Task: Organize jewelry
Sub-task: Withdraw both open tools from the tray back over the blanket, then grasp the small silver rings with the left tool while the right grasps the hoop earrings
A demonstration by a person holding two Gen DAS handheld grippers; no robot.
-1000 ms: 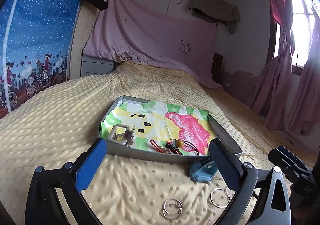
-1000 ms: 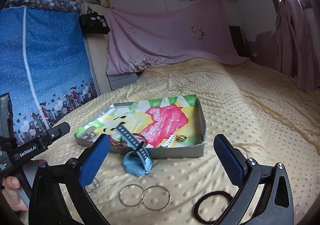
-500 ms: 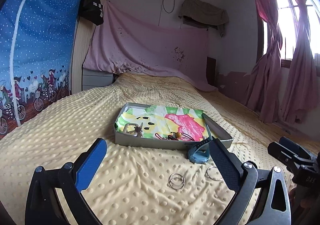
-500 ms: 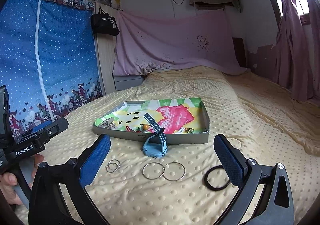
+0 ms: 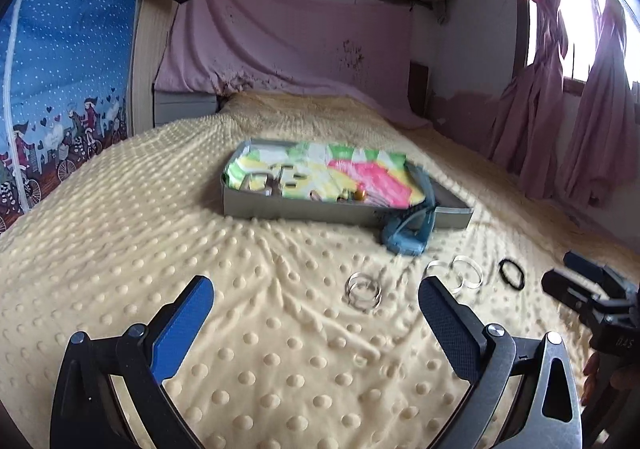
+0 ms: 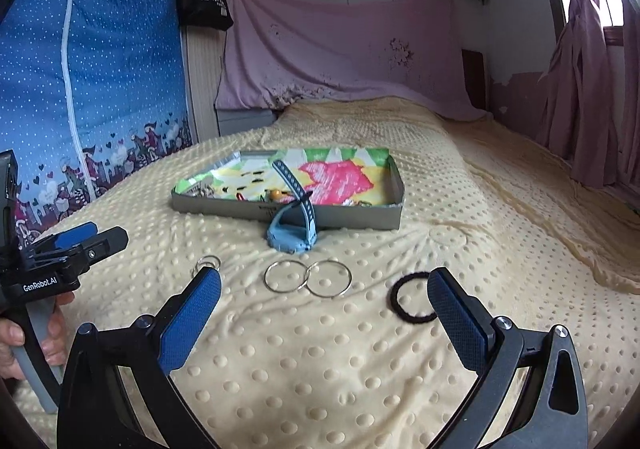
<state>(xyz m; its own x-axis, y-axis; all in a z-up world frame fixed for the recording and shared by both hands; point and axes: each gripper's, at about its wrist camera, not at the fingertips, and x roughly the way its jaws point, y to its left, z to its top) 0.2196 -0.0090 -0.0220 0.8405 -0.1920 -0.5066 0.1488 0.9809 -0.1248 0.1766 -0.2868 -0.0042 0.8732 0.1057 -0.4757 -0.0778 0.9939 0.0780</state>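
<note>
Left claw (image 5: 314,299) and right claw (image 6: 324,289) both spread wide, empty, level.

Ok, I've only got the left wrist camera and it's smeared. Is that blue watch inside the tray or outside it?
Observer: Outside. The blue watch sits on the blanket against the tray front wall, with one strap arching up over that wall.
Operator: And is the right gripper holding anything?
Observer: No. The right gripper is wide open and empty, and the two overlapping big rings lie on the blanket between its fingertips in that view.
</note>
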